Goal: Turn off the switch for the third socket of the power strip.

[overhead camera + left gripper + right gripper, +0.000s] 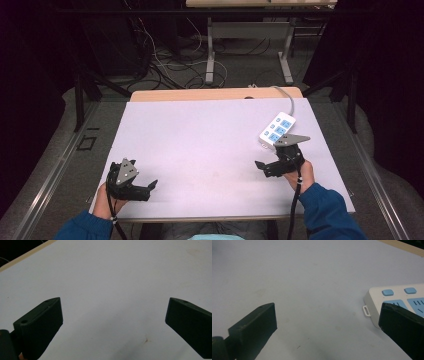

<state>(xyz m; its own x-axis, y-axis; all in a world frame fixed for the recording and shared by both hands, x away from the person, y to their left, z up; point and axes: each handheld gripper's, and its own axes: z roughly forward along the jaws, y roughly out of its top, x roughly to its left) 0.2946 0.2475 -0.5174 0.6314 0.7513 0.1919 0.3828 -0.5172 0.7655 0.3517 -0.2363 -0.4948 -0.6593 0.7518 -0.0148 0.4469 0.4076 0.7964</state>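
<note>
On the right side of the table (200, 125), a white power strip (277, 128) with blue sockets lies flat on the pale sheet, its grey cord running off over the far edge. It is the thing nearest either tool, so the work in hand appears to be a reach for it by the right gripper (261, 165).

Right gripper: held low over the sheet just on the near side of the strip, pointing toward the table's middle. In the right gripper view its jaws stand wide apart with nothing between them; one jaw overlaps the strip's near end, where a small loop tab and two blue buttons show. Whether that jaw touches the casing cannot be told.

Left gripper (152, 185): held low at the near left corner, well apart from the strip. Its jaws are likewise spread and empty, with bare sheet ahead of them.

Both hands grasp the tools from behind, forearms in blue sleeves entering from the near edge.

Recommendation: the right hand should turn the tool toward the strip and square it across the narrow width of the casing, so both jaws meet the long side walls and stay off the buttons. Close only once the casing sits centred. The cord may drag against a lift; the left gripper is free to steady it.
</note>
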